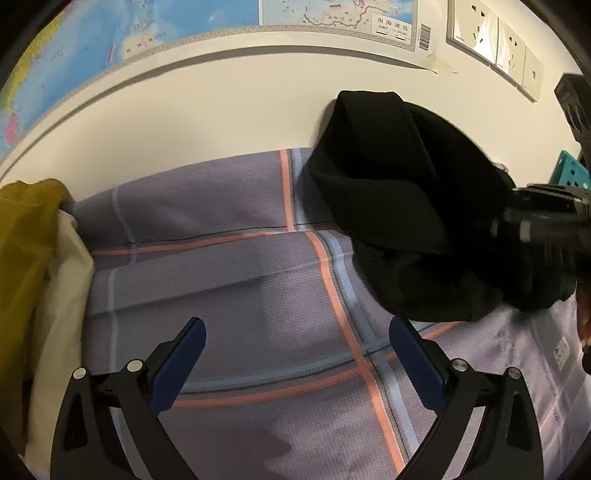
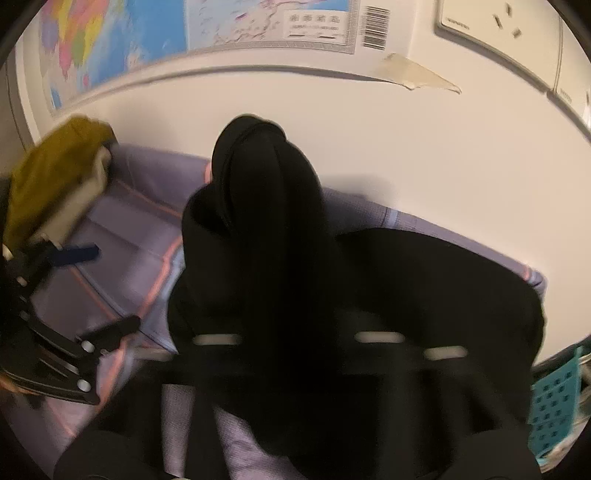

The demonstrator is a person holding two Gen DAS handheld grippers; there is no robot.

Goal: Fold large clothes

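Observation:
A black garment [image 1: 399, 221] is bunched in a heap on the purple plaid bed sheet [image 1: 229, 280], against the wall at the right. My left gripper [image 1: 297, 343] is open and empty, hovering over the bare sheet to the left of the heap. It also shows at the left of the right wrist view [image 2: 107, 284]. In the right wrist view the black garment [image 2: 266, 240] fills the middle and hides my right gripper's fingers in blur. The right gripper's body [image 1: 546, 236] reaches into the heap from the right.
A mustard and cream pile of clothes [image 1: 33, 251] lies at the left of the bed, also in the right wrist view [image 2: 55, 177]. A map [image 1: 147, 33] and wall sockets [image 1: 495, 40] are on the wall behind. A teal perforated basket [image 2: 554, 402] stands at the right.

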